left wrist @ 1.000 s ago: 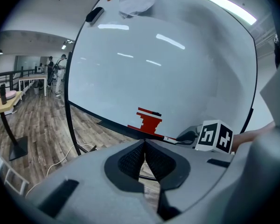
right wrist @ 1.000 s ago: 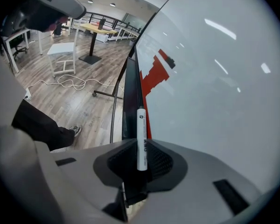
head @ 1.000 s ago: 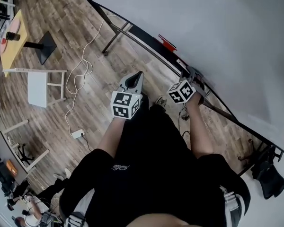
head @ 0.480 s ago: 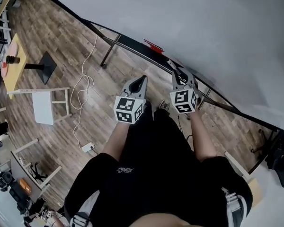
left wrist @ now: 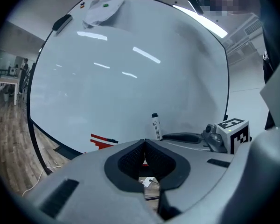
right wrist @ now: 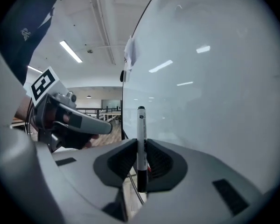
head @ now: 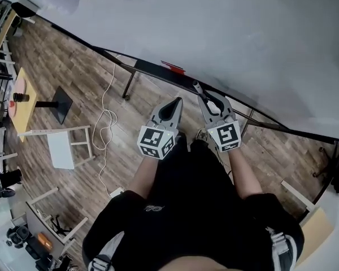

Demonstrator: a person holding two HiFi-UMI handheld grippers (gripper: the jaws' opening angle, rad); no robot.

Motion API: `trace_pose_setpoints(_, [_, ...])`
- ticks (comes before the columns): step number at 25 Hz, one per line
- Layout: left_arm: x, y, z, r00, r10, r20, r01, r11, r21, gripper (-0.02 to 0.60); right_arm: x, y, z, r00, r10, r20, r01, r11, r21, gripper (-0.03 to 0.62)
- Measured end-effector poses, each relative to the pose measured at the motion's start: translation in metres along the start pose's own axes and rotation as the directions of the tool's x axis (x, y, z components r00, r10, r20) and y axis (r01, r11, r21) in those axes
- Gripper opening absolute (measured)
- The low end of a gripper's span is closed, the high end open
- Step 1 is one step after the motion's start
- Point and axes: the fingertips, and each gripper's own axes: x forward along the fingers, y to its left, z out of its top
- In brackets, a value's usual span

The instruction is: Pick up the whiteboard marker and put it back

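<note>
Here, on the lower ledge of the whiteboard (left wrist: 130, 69), a red item (left wrist: 102, 141) is seen lying flat against the board. Just right of it, the left tongs (left wrist: 143, 143) are held before the whiteboard with both jaws pressed together and nothing between them. Further right, the right tongs (right wrist: 140, 146) are clamped on the whiteboard marker (right wrist: 141, 122), which is gripped upright between the 2 jaws, close before the whiteboard's face; contact with the whiteboard cannot be told.

The left gripper (left wrist: 144, 142) pointed forward, its jaws together and empty. Beside it, the right gripper (right wrist: 141, 146) clamped the whiteboard marker (right wrist: 141, 123) upright.
</note>
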Motion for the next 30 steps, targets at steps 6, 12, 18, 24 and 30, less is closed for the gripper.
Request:
trace_pose_setpoints(6, [0.002,-0.013,0.024,0.998,-0.037,0.057,0.037,0.999,-0.006,0.008,-0.011,-0.002,0.026,0.996,0.022,0.086,-0.017,0.999,-0.050,0.055])
trace_pose_setpoints(12, [0.008,-0.029,0.026,0.992,-0.114,0.045,0.116,0.992,-0.040,0.153,-0.018,0.002,0.032,0.993,0.054,0.101,-0.041,0.991,-0.124,0.055])
trace_pose_setpoints(18, [0.007,-0.043,0.032,0.982,-0.155,0.110,0.170,0.976,-0.139,0.165,-0.022,0.019,0.036,0.985,0.144,0.099,-0.121,0.971,-0.206,0.055])
trace_pose_setpoints(24, [-0.005,-0.033,0.035,0.984,-0.064,0.166,0.099,0.972,-0.214,0.164,-0.019,0.047,0.036,0.959,0.268,0.089,-0.240,0.940,-0.243,0.055])
trace_pose_setpoints(30, [-0.035,-0.019,0.024,0.986,0.063,0.155,-0.035,0.983,-0.180,0.164,-0.012,0.085,0.035,0.918,0.383,0.106,-0.348,0.903,-0.254,0.055])
